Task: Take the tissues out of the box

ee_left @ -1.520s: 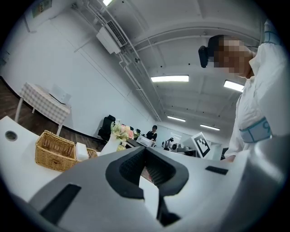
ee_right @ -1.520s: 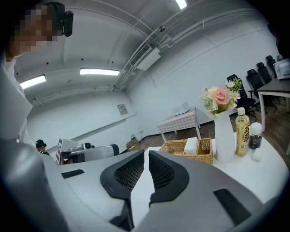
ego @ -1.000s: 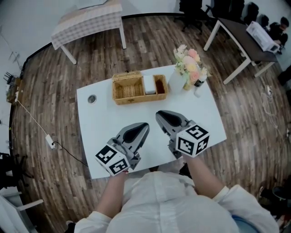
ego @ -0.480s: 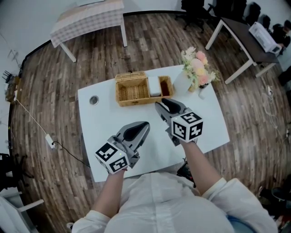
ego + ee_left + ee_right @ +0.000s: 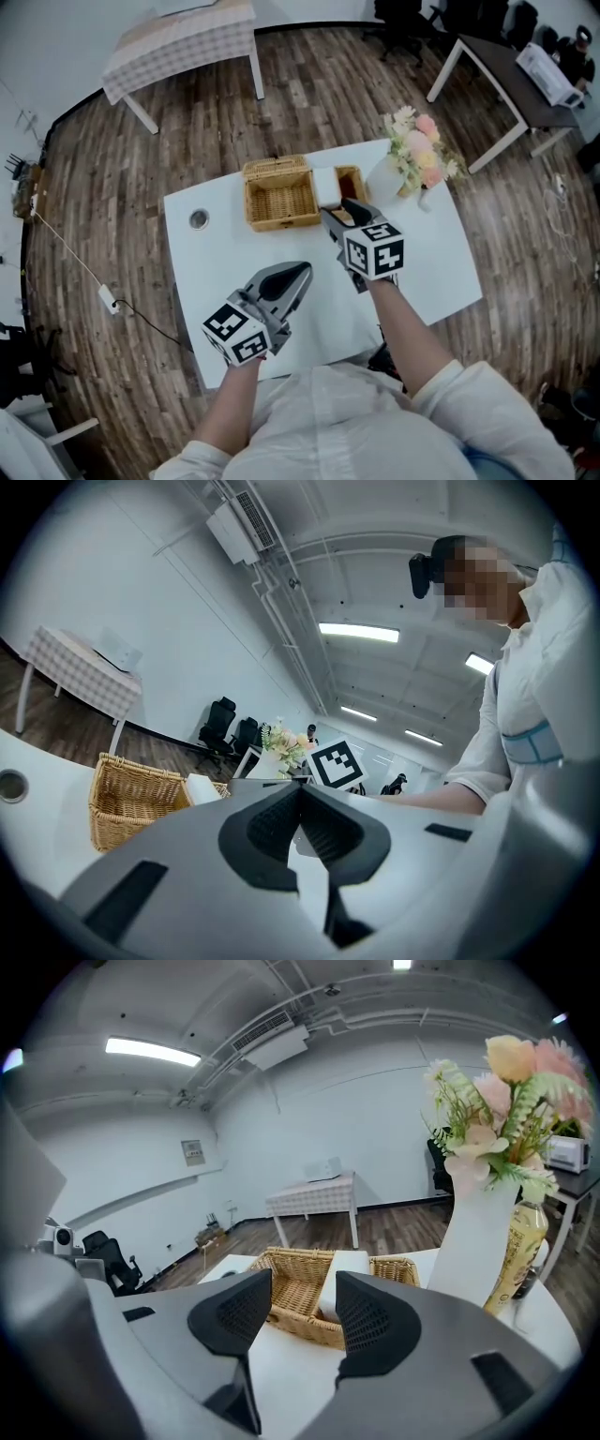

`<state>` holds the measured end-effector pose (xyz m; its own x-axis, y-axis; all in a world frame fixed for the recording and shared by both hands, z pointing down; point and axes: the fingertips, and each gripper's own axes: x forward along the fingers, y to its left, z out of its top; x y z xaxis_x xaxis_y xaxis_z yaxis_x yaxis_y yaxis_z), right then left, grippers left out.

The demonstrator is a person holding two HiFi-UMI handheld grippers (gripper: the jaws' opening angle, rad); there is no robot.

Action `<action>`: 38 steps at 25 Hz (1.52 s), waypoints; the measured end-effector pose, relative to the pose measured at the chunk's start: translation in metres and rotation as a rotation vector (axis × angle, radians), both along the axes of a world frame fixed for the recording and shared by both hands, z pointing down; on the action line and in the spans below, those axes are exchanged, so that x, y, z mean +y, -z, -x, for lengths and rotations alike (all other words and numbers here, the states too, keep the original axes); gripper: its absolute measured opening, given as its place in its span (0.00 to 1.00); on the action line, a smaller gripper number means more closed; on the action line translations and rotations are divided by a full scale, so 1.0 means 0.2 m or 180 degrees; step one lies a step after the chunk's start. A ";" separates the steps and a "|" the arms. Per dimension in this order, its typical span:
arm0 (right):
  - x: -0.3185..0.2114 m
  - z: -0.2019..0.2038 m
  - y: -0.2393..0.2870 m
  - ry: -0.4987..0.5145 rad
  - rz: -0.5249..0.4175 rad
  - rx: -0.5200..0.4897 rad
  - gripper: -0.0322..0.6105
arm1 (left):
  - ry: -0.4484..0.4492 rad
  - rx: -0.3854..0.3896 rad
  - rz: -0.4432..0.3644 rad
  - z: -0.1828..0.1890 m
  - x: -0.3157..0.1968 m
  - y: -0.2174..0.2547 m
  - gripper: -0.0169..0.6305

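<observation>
The right gripper (image 5: 305,1312) is opening its empty jaws, the tissue box (image 5: 343,1273) lying just ahead in the basket (image 5: 292,1290). The left gripper (image 5: 300,799) is hovering, jaws together, over the white table (image 5: 211,267), wooden floor (image 5: 112,178) around.

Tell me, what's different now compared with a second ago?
The right gripper has reached forward across the table to the wicker basket, its tips now near the white tissues. Its jaws are opening, with nothing between them yet. The left gripper stays shut by the table's near edge, holding nothing. The basket and the flower vase have not been moved.
</observation>
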<state>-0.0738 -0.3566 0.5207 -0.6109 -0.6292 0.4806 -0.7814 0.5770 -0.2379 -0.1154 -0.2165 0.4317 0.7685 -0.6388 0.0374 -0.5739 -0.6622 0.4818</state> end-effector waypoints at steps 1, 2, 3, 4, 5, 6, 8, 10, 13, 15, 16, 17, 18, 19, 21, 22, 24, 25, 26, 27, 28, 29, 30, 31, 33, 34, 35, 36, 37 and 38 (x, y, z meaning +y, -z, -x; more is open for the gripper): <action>-0.02 0.01 -0.01 -0.0015 0.0017 0.0019 0.39 | -0.0010 -0.0004 0.0005 0.00 -0.02 0.00 0.03; -0.03 0.01 -0.03 -0.0028 0.0033 0.0038 0.39 | -0.0020 -0.0008 0.0011 0.00 -0.03 0.00 0.03; -0.04 0.01 -0.05 -0.0042 0.0048 0.0059 0.39 | -0.0031 -0.0013 0.0016 0.00 -0.04 -0.01 0.03; -0.05 0.01 -0.07 -0.0059 0.0060 0.0080 0.39 | -0.0043 -0.0019 0.0019 0.00 -0.05 -0.02 0.03; -0.06 0.02 -0.08 -0.0075 0.0071 0.0098 0.39 | -0.0055 -0.0023 0.0021 0.01 -0.06 -0.03 0.03; -0.06 0.02 -0.10 -0.0089 0.0080 0.0113 0.40 | -0.0068 -0.0024 0.0019 0.01 -0.06 -0.04 0.03; -0.07 0.03 -0.12 -0.0110 0.0094 0.0140 0.40 | -0.0096 -0.0022 0.0010 0.02 -0.08 -0.05 0.03; -0.09 0.04 -0.13 -0.0135 0.0108 0.0171 0.40 | -0.0105 -0.0031 0.0030 0.03 -0.10 -0.05 0.03; -0.13 0.03 -0.16 -0.0184 0.0136 0.0224 0.41 | -0.0116 -0.0039 0.0057 0.03 -0.12 -0.07 0.03; -0.15 0.02 -0.19 -0.0208 0.0160 0.0288 0.42 | -0.0136 -0.0046 0.0059 0.04 -0.13 -0.08 0.03; -0.16 0.02 -0.21 -0.0219 0.0172 0.0329 0.43 | -0.0152 -0.0049 0.0051 0.04 -0.13 -0.09 0.03; -0.17 0.02 -0.22 -0.0230 0.0185 0.0374 0.44 | -0.0164 -0.0048 0.0048 0.04 -0.14 -0.10 0.03; -0.18 0.02 -0.24 -0.0244 0.0199 0.0419 0.44 | -0.0168 -0.0044 0.0056 0.05 -0.14 -0.11 0.03; -0.18 0.02 -0.26 -0.0262 0.0215 0.0461 0.45 | -0.0164 -0.0043 0.0072 0.05 -0.14 -0.12 0.03; -0.20 0.01 -0.29 -0.0311 0.0254 0.0540 0.46 | -0.0145 -0.0046 0.0125 0.07 -0.15 -0.13 0.03; -0.21 0.01 -0.31 -0.0333 0.0275 0.0576 0.47 | -0.0141 -0.0046 0.0143 0.07 -0.16 -0.14 0.03; -0.23 0.01 -0.35 -0.0348 0.0312 0.0634 0.48 | -0.0149 -0.0040 0.0141 0.08 -0.17 -0.16 0.03; -0.23 0.02 -0.36 -0.0348 0.0325 0.0660 0.48 | -0.0150 -0.0040 0.0150 0.09 -0.17 -0.17 0.03; -0.24 0.02 -0.37 -0.0350 0.0333 0.0687 0.48 | -0.0146 -0.0042 0.0174 0.09 -0.17 -0.17 0.03; -0.24 0.03 -0.38 -0.0357 0.0339 0.0715 0.48 | -0.0143 -0.0044 0.0198 0.09 -0.18 -0.17 0.03; -0.25 0.03 -0.39 -0.0369 0.0344 0.0741 0.48 | -0.0145 -0.0042 0.0212 0.09 -0.18 -0.18 0.03; -0.26 0.02 -0.40 -0.0385 0.0349 0.0764 0.48 | -0.0149 -0.0039 0.0218 0.08 -0.19 -0.18 0.03; -0.26 0.02 -0.41 -0.0402 0.0356 0.0788 0.48 | -0.0153 -0.0036 0.0220 0.08 -0.19 -0.19 0.03; -0.27 0.02 -0.42 -0.0420 0.0366 0.0813 0.48 | -0.0156 -0.0033 0.0221 0.08 -0.20 -0.19 0.03; -0.28 0.02 -0.43 -0.0438 0.0395 0.0847 0.48 | -0.0159 -0.0028 0.0230 0.08 -0.21 -0.20 0.03; -0.28 0.02 -0.44 -0.0431 0.0414 0.0853 0.48 | -0.0160 -0.0026 0.0237 0.08 -0.22 -0.20 0.03; -0.27 0.03 -0.45 -0.0413 0.0435 0.0855 0.48 | -0.0159 -0.0022 0.0247 0.08 -0.22 -0.20 0.03; -0.27 0.04 -0.46 -0.0389 0.0451 0.0859 0.48 | -0.0156 -0.0015 0.0256 0.08 -0.22 -0.21 0.03; -0.27 0.05 -0.47 -0.0372 0.0457 0.0868 0.48 | -0.0151 -0.0005 0.0265 0.08 -0.22 -0.21 0.03; -0.27 0.04 -0.47 -0.0367 0.0451 0.0879 0.48 | -0.0145 0.0008 0.0274 0.08 -0.22 -0.21 0.03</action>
